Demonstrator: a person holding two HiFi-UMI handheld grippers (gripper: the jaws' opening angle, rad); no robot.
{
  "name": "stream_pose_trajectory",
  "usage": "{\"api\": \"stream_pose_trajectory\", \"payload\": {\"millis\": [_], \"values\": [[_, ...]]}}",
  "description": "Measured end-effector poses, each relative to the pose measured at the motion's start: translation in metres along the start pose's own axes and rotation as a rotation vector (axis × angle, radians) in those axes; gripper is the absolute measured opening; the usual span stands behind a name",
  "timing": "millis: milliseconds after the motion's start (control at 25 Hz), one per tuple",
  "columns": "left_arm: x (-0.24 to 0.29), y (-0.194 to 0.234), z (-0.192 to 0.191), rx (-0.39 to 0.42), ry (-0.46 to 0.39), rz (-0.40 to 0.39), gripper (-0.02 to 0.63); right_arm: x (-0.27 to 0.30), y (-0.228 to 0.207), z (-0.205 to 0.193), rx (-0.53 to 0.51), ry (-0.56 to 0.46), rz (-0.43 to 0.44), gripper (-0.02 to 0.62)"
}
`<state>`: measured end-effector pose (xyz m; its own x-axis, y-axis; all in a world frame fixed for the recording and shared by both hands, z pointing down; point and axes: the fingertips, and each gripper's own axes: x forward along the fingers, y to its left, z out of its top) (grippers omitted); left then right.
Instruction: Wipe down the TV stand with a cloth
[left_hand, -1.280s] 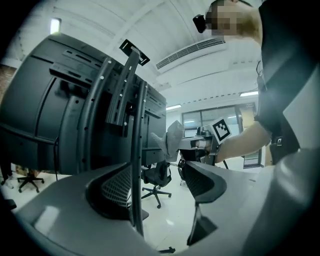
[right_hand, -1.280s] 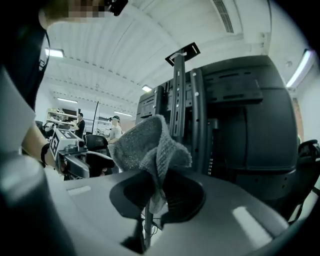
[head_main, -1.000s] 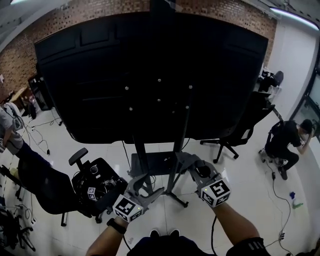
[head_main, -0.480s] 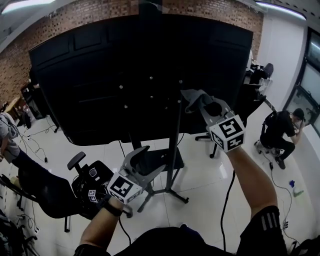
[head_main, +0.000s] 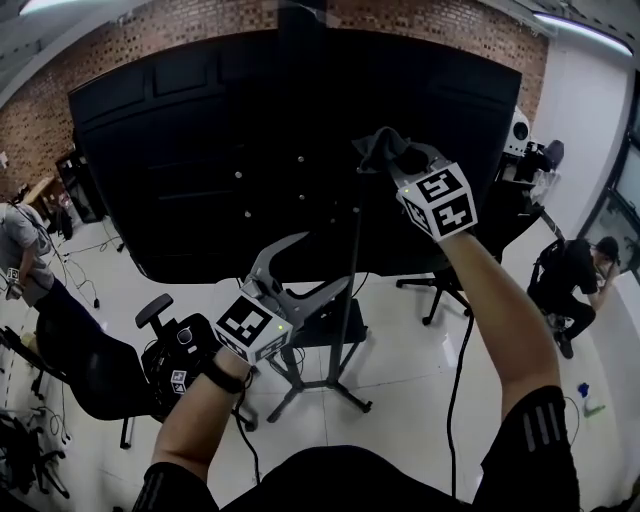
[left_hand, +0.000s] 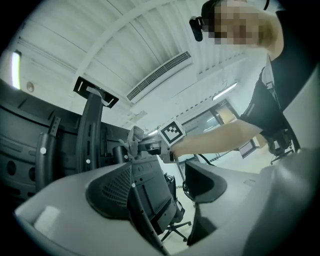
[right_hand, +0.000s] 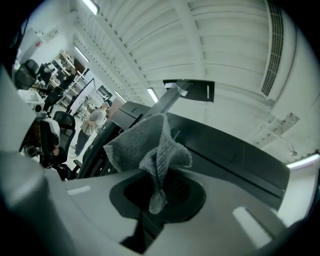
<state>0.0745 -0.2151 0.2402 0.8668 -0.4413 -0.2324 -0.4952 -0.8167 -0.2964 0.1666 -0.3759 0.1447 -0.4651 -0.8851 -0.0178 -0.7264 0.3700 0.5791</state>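
Note:
The TV stand carries a big black TV, seen from behind. My right gripper is raised high against the TV's back and is shut on a grey cloth. In the right gripper view the cloth sticks up from the closed jaws of that gripper, with the TV's top edge behind it. My left gripper hangs lower, beside the stand's thin pole. It is open and holds nothing. The left gripper view shows that gripper with a gap between its jaws.
Office chairs stand at the left and behind the TV at the right. A black case of gear lies by the stand's feet. One person crouches at the right, another stands at the far left. Cables cross the floor.
Both grippers have risen from down by the stand's legs. The right one went up far, to the TV's upper back, with the cloth. The left rose less.

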Motion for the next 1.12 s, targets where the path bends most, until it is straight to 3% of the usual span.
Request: {"api": "stream_pose_trajectory", "payload": {"millis": [320, 520, 720, 1120], "values": [[0.012, 0.003, -0.023, -0.047, 0.028, 0.054, 0.350, 0.017, 0.022, -0.013, -0.115, 0.006, 0.052, 0.032], [0.012, 0.002, -0.046, -0.072, 0.062, 0.068, 0.350, 0.015, 0.051, -0.042, -0.200, 0.024, 0.106, 0.032], [0.016, 0.000, -0.069, -0.094, 0.099, 0.073, 0.350, 0.014, 0.074, -0.077, -0.171, 0.047, 0.152, 0.035], [0.011, -0.012, -0.118, -0.171, 0.156, 0.075, 0.350, 0.009, 0.110, -0.127, -0.007, 0.057, 0.216, 0.041]]}}
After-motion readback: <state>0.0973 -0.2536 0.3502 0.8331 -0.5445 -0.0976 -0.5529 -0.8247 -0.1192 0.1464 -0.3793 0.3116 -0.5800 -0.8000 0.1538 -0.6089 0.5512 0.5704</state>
